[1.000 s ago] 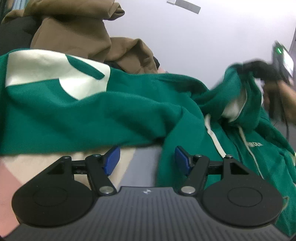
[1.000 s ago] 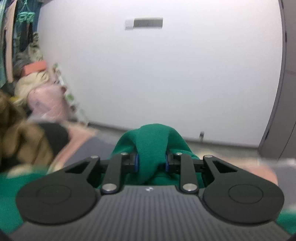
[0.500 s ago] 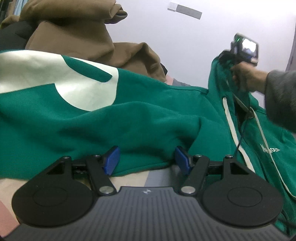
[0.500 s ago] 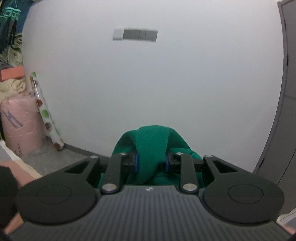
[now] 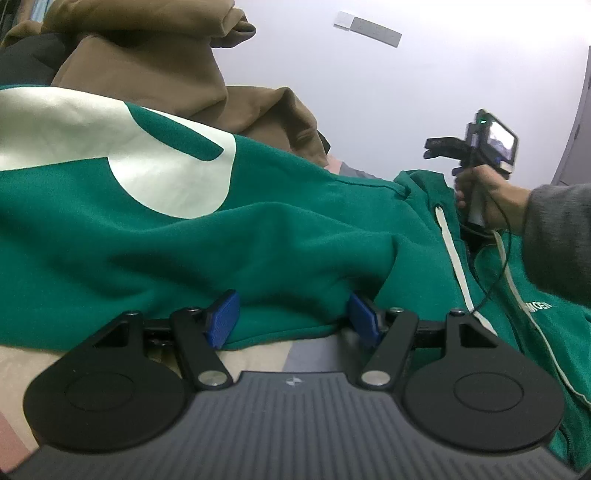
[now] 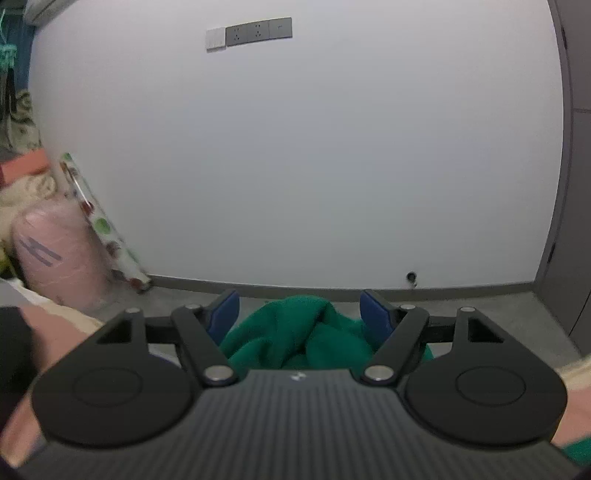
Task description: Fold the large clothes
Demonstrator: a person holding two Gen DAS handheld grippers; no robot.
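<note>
- Hoodie (image 5: 280, 236), green w/ big white print, lies spread across the bed in left wrist view; body runs long-ways left to right, hood end toward the right side.
- Left gripper (image 5: 291, 319): jaws spread wide, blue pads apart. Hem edge of the hoodie sits right betw. them but pads don't press it, so nothing pinched yet.
- Same view: right gripper (image 5: 437, 147) held up in a hand (image 5: 484, 195) over the hood/neck end, above the white drawcord (image 5: 456, 258). Brown garment (image 5: 184, 74) piled behind, touching the far edge of the green one.
- Right wrist view: right gripper (image 6: 299, 310) jaws have just been opening; now spread, pads clear of cloth. A bunched lump of green hoodie (image 6: 303, 328) sits low betw. them, loose, not gripped. Wall w/ socket plate (image 6: 249, 33) ahead, pink bundle (image 6: 55, 254) at left.
- Key relation (my read): hem is directly ahead of left gripper, already betw. its pads, so left is the nearer hand for the next grab; right has let go at the hood end. Next fold prob. needs left to close on the hem & carry it along the long axis toward the hood.
</note>
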